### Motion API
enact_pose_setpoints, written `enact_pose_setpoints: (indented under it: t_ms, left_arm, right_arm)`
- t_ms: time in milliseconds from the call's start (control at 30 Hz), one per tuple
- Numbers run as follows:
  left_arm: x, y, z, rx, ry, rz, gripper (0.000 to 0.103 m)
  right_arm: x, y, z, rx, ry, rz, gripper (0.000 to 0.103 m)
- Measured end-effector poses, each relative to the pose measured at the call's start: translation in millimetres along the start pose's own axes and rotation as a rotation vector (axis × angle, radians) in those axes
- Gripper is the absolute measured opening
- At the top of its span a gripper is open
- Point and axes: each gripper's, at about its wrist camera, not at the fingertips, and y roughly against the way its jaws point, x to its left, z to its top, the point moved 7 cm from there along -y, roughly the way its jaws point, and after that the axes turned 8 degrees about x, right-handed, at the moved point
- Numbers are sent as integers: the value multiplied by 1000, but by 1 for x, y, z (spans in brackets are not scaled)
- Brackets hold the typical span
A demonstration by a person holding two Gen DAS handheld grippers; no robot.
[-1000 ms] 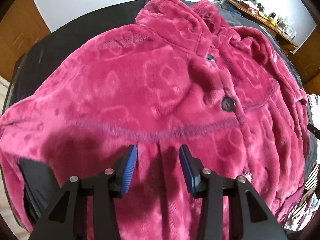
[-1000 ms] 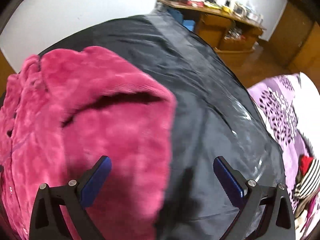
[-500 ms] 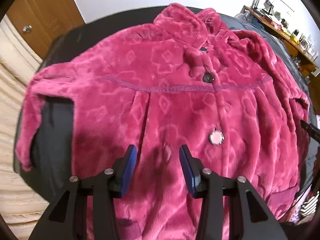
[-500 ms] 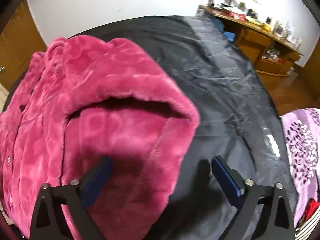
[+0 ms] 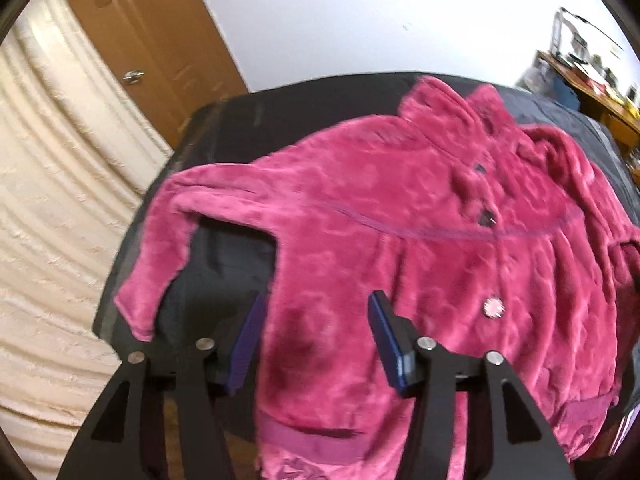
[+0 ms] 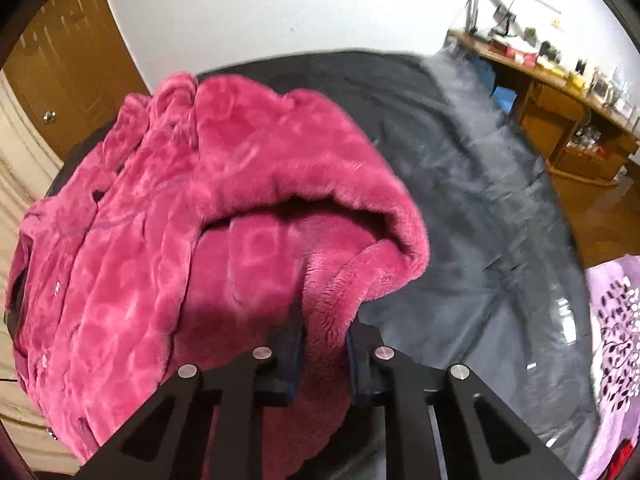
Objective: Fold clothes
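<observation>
step: first fold, sleeve grab | jacket (image 5: 420, 240) spread flat on dark surface (image 5: 240, 120) | right gripper (image 6: 322, 344) closing on sleeve (image 6: 328, 240) edge | left gripper (image 5: 314, 340) opening, empty, above hem | next: carry sleeve across front

A home bedroom: wooden door (image 5: 132, 40), cluttered desk (image 6: 560, 80), quilted bedding (image 5: 48, 200).
</observation>
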Motion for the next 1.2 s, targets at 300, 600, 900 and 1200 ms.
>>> enact_pose_setpoints:
  t_ms: [300,600,900,1200]
  left_arm:
    - [39,7,-6,-3,47,56,63]
    - [34,8,-21,9,62,12,64]
    - [6,12,-17,18,20,-16,64]
    - [-26,42,16,-48,-56,-81,69]
  right_arm:
    - [-23,93,42,-295,124,-427,18]
    - [-33,56,23,-143,303,-670,21]
    - [-54,59,-13,-78,118,-375,77]
    - [-25,100,9,-152,-85,52,77]
